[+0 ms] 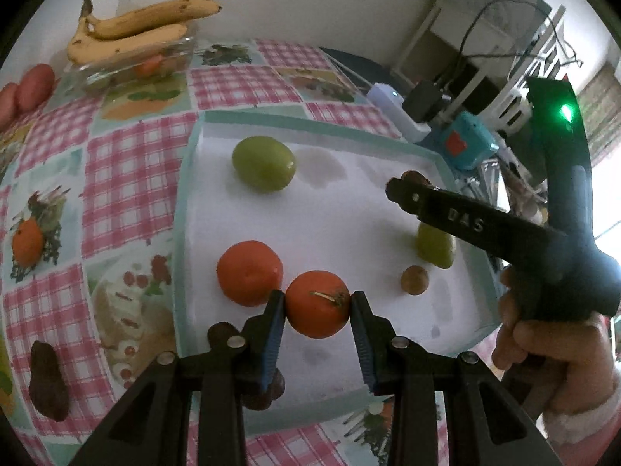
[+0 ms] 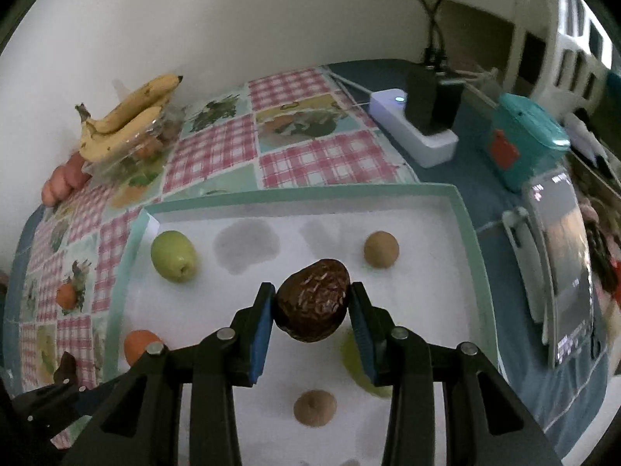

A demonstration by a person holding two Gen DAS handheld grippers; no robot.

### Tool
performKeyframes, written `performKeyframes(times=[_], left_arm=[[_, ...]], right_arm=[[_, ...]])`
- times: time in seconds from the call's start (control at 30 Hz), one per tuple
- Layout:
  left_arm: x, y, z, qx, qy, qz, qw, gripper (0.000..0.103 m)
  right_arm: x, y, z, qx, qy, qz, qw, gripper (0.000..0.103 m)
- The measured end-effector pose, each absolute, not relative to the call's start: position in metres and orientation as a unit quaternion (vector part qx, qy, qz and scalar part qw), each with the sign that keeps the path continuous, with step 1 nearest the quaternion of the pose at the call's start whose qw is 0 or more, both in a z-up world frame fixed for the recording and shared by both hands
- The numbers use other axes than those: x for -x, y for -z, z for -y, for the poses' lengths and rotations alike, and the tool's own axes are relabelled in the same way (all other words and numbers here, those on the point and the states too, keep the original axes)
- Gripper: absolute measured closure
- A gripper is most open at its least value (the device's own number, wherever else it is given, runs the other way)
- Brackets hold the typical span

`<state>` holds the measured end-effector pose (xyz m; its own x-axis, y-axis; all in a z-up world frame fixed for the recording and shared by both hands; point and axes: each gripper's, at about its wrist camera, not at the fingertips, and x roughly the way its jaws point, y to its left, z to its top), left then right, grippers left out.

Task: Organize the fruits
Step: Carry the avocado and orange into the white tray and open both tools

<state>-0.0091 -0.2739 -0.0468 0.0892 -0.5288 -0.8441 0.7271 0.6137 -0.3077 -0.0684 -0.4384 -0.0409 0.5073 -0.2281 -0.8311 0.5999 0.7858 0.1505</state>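
Note:
My left gripper is shut on an orange over the near part of the white tray. A second orange lies beside it on the left, a green fruit farther back. My right gripper is shut on a dark brown wrinkled avocado and holds it above the tray. In the left wrist view the right gripper hovers over the tray's right side. A small brown kiwi lies beyond, another kiwi nearer, a green fruit to the left.
Bananas lie on a clear container at the back left, with red fruits beside it. A dark avocado lies on the checked tablecloth left of the tray. A white power strip, a teal box and a phone stand to the right.

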Motion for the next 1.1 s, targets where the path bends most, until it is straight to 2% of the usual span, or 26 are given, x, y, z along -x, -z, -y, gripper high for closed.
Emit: performKeyframes(times=[0.3,0.57,0.9,0.97,1.03,1.1], left_arm=[[0.010,0.064,0.284,-0.123,0.417,-0.528,0.729,0.067],[0.004,0.071,0.282,-0.099,0.419,-0.545,0.720,0.066],[0.008,0.065,0.280,-0.111,0.417,-0.540,0.723,0.066],[0.011,0.060,0.281,-0.116,0.422,-0.536,0.722,0.065],[0.014,0.052,0.279,-0.112,0.429,-0.532,0.721,0.065],[0.015,0.043,0.274,-0.104,0.436,-0.528,0.722,0.065]], right_arm=[[0.047,0.062,0.440,-0.167,0.240,-0.473,0.831,0.063],[0.036,0.070,0.438,-0.136,0.239,-0.489,0.828,0.063],[0.030,0.071,0.436,-0.119,0.234,-0.504,0.823,0.063],[0.031,0.070,0.436,-0.122,0.229,-0.504,0.824,0.059],[0.032,0.068,0.434,-0.123,0.226,-0.504,0.825,0.049],[0.035,0.064,0.432,-0.123,0.223,-0.499,0.829,0.047]])
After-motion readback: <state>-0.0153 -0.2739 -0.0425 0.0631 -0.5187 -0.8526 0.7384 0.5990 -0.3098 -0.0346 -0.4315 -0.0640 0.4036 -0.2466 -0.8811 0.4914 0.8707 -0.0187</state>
